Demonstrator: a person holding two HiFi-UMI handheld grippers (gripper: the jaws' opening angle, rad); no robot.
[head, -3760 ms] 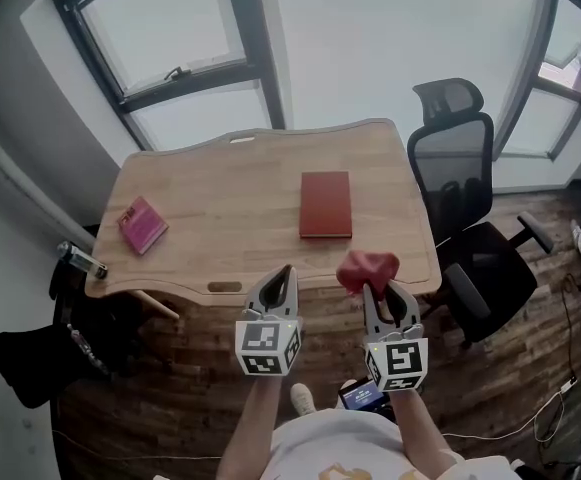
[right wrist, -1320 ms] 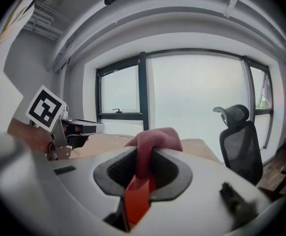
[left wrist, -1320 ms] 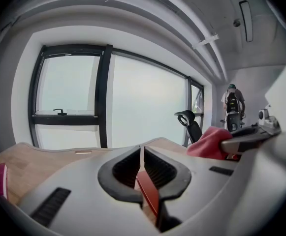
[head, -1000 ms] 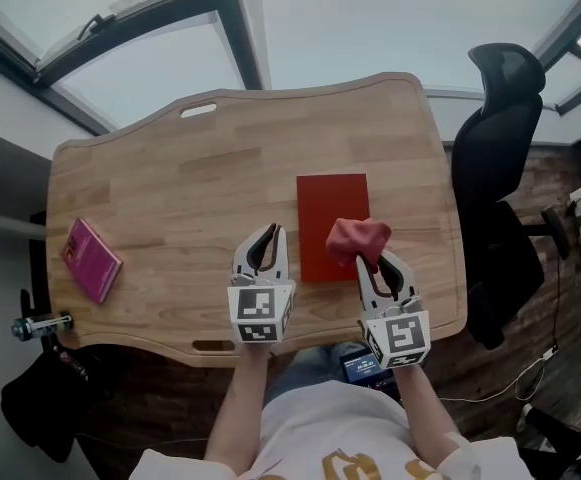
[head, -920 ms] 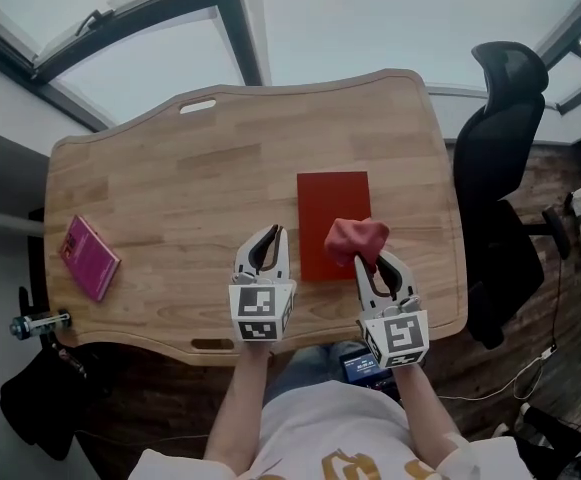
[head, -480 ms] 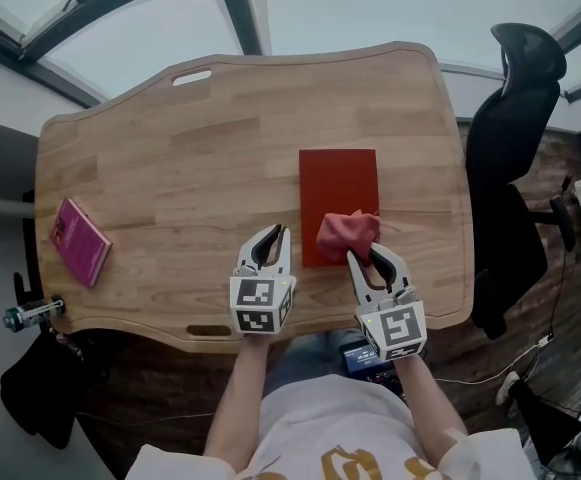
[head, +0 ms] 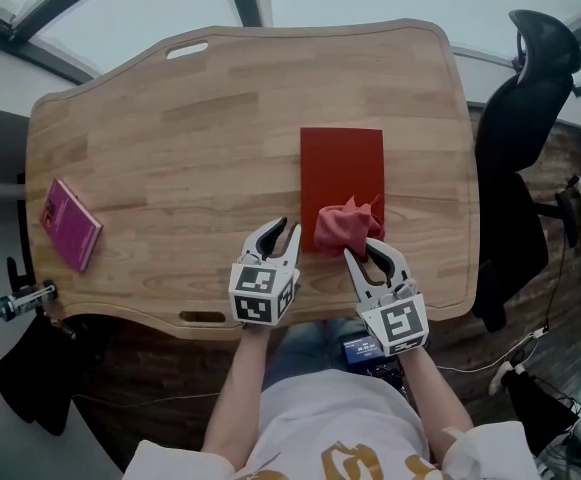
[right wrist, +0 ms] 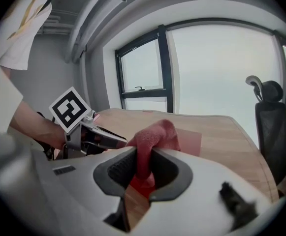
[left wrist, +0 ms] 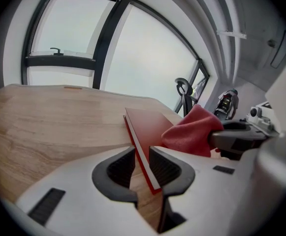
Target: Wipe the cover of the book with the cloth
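Wooden table (head: 170, 148), head view: flat red hardcover book (head: 342, 163) runs 12-to-6, crumpled red cloth (head: 342, 226) over its near end. Left gripper view: left gripper (left wrist: 142, 151) narrowly parted, empty. Right gripper view: right gripper (right wrist: 143, 154) clamps the cloth, and the book lies at 12 o'clock.

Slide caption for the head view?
Right gripper holds the red cloth over the red book's near end; left gripper beside it.
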